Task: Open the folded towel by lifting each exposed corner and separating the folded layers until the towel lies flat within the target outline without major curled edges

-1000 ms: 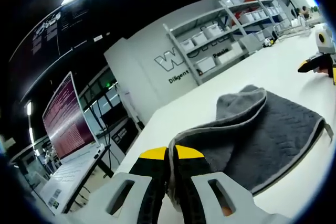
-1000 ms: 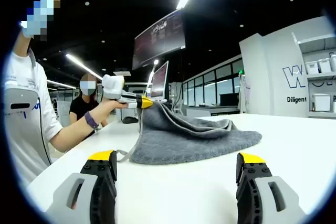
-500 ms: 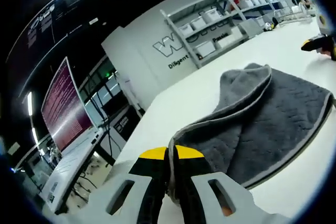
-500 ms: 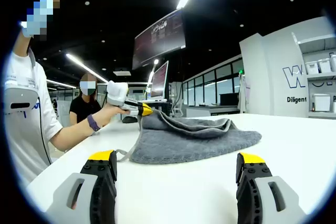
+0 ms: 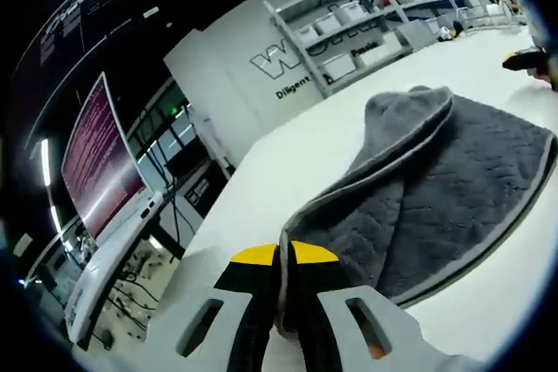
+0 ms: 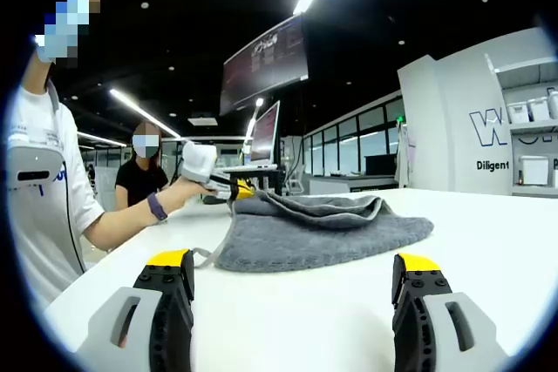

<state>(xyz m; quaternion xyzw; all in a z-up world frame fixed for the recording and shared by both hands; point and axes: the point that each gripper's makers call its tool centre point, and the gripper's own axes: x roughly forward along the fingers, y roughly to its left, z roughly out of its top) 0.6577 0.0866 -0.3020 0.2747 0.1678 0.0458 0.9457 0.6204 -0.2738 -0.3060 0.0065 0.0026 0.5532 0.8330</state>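
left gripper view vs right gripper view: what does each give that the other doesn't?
Left gripper view: the left gripper close up, fingers shut on the grey towel corner, and a red screen.

Right gripper view: the right gripper open, clear of the towel, plus the person's hand holding the left gripper from the side.

Both: the towel, still folded, on the white table, and the storage shelves.

towel corner: hidden between the shut left tongs
towel's far edge: cut off at 3 o'clock, left gripper view
right tongs bases: cut off at 6 o'clock
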